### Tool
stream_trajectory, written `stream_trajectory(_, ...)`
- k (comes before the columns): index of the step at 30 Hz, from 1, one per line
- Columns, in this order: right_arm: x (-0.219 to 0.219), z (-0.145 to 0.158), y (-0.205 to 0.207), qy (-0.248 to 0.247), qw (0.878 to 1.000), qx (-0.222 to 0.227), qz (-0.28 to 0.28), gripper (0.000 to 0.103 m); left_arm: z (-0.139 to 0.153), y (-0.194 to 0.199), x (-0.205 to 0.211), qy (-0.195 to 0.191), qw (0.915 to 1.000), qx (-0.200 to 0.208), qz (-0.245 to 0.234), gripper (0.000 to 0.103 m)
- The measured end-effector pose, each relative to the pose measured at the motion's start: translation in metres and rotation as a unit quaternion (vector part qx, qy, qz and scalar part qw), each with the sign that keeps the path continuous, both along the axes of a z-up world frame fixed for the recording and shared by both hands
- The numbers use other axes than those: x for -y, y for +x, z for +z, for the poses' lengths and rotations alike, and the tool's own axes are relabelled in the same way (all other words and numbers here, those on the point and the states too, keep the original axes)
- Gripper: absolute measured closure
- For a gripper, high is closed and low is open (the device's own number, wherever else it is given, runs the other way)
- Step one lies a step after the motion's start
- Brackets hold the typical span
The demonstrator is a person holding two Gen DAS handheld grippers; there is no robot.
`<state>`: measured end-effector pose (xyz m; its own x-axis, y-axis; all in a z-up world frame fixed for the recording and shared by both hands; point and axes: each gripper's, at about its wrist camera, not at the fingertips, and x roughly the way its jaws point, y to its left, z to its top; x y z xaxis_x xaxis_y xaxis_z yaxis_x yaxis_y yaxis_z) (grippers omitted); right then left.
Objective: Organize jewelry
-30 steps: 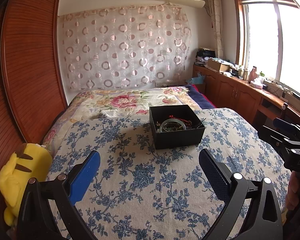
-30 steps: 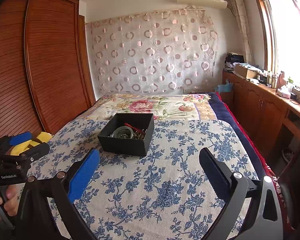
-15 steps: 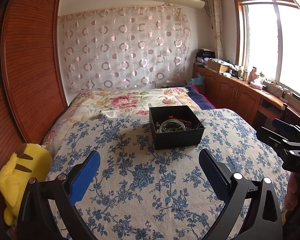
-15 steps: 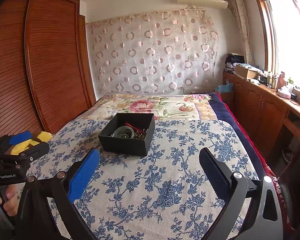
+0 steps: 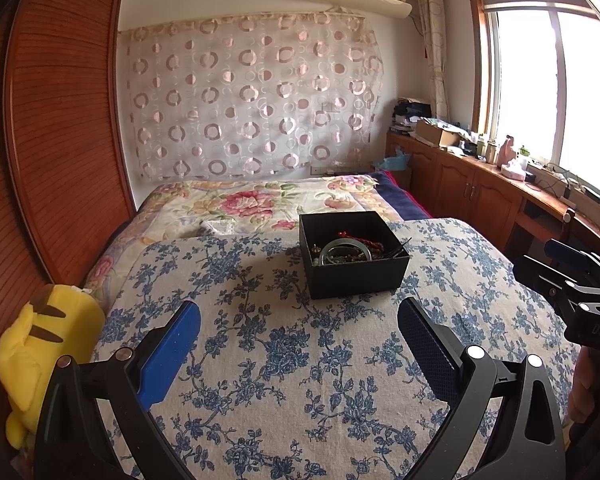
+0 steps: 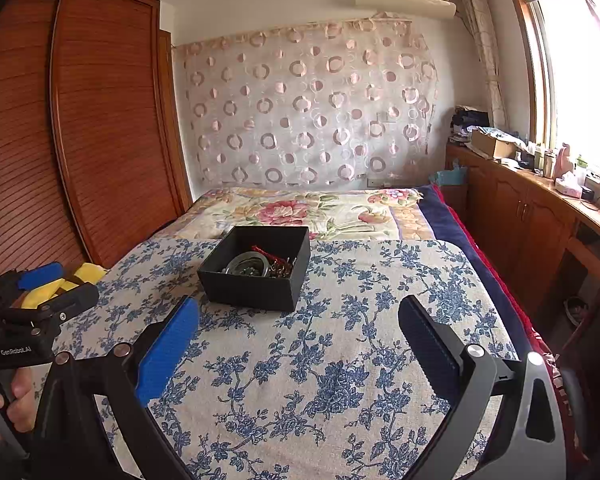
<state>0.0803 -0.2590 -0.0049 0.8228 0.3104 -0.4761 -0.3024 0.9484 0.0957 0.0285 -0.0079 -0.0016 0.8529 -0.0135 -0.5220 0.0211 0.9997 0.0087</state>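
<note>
Both jaws spread wide, nothing gripped: left gripper (image 5: 299,314), right gripper (image 6: 299,312) held short of black box (image 5: 354,268). Jewelry (image 5: 346,250) heaped inside it, presumably for containment.

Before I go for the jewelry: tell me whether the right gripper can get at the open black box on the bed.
Probably yes. The right gripper is open, and only bare blue-flowered bedspread lies between it and the open black box, whose top is uncovered.
</note>
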Motion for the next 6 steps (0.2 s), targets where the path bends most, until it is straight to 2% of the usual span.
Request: stream_trajectory(6, 0.0002, 0.0, 0.0, 0.001, 1.0, 0.0, -0.001, 0.003, 0.0011, -0.0011, 0.0001, 0.0, 1.0, 0.001, 0.0, 0.008)
